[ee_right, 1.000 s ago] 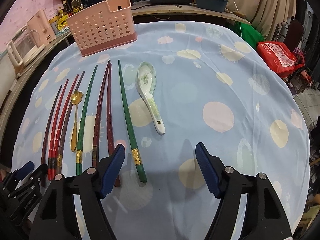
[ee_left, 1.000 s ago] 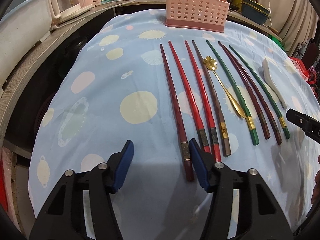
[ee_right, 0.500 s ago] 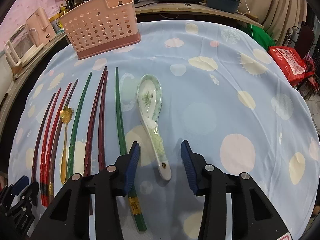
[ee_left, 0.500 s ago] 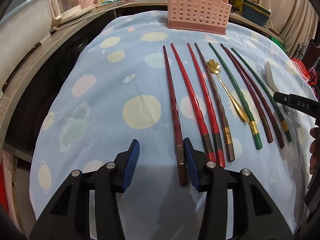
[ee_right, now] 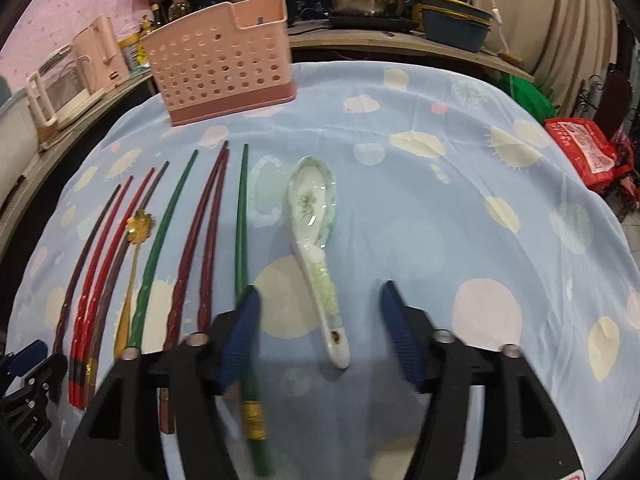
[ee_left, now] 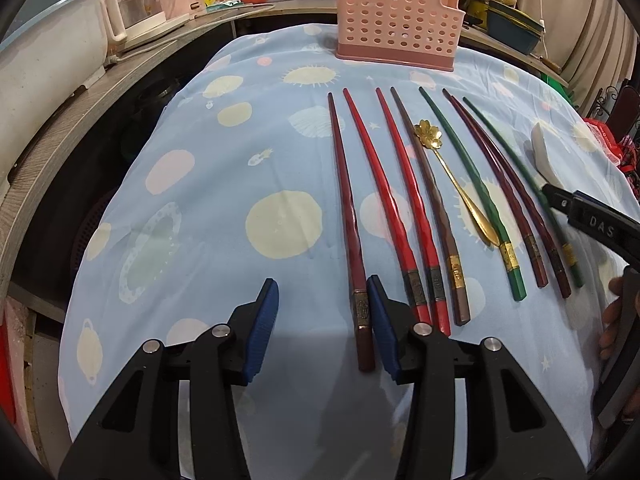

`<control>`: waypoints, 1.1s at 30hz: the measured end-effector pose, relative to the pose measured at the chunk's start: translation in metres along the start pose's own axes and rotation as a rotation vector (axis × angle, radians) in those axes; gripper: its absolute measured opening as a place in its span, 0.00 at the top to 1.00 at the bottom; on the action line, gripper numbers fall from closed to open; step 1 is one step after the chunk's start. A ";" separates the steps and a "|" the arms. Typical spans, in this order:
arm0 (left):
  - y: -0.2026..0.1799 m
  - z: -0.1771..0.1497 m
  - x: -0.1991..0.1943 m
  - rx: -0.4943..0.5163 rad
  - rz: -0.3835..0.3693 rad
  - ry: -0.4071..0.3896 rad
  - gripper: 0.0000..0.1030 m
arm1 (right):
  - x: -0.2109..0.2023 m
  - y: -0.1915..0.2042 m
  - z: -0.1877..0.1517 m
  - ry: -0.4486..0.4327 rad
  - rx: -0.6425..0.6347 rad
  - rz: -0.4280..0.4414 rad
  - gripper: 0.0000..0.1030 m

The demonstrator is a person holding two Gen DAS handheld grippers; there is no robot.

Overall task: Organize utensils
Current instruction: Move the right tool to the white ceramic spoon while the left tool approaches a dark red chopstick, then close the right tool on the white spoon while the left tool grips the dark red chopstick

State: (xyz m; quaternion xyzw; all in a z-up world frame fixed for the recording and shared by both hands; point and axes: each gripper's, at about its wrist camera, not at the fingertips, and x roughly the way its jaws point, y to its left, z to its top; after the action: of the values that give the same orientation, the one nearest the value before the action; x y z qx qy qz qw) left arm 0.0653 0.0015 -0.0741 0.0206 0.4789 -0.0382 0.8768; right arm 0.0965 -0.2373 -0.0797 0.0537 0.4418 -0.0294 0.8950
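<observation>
Several chopsticks, red, brown, green and maroon, lie side by side on the blue spotted cloth, with a gold flower spoon among them. My left gripper is open; the end of the dark red chopstick lies just inside its right pad. In the right wrist view, the white-and-green ceramic spoon has its handle between the jaws of my right gripper. Those jaws are opening and do not touch the spoon. A green chopstick passes under the left pad. The pink perforated basket stands at the back.
A wooden counter with a kettle and a white tub runs along the left side. Pots and a blue basin stand behind the table. A red bag sits off the right edge. A hand shows at the right.
My right gripper came forward over the ceramic spoon's handle, narrowed around it, then spread wide again. My left gripper narrowed a little, and the dark red chopstick's end is now inside its right pad.
</observation>
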 end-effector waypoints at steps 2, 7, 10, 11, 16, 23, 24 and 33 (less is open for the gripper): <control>0.000 0.000 0.000 -0.001 0.003 -0.002 0.58 | 0.002 0.008 -0.002 0.019 -0.040 0.004 0.11; 0.000 0.000 0.000 -0.002 0.002 -0.002 0.58 | -0.001 0.010 -0.004 0.014 -0.034 -0.037 0.27; 0.000 0.000 0.000 -0.003 0.005 -0.003 0.58 | -0.007 0.001 -0.003 0.003 -0.006 -0.075 0.53; 0.000 0.000 0.000 -0.002 0.005 -0.003 0.58 | -0.006 -0.001 -0.003 0.006 -0.007 -0.075 0.56; 0.000 0.001 0.000 -0.007 0.000 0.001 0.58 | -0.007 -0.003 -0.001 0.020 -0.014 -0.051 0.88; -0.001 0.002 -0.002 -0.008 -0.039 0.006 0.86 | -0.017 -0.001 -0.007 0.030 -0.010 -0.024 0.91; 0.000 0.003 -0.002 -0.013 -0.049 0.010 0.93 | -0.019 -0.001 -0.008 0.031 -0.009 -0.021 0.91; 0.007 0.002 -0.022 -0.055 -0.133 0.009 0.94 | -0.059 -0.003 -0.013 0.006 -0.002 0.015 0.93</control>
State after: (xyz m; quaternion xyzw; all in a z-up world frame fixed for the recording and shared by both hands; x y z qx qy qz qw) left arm 0.0553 0.0094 -0.0542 -0.0349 0.4841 -0.0831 0.8703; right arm 0.0503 -0.2381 -0.0410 0.0560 0.4443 -0.0222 0.8939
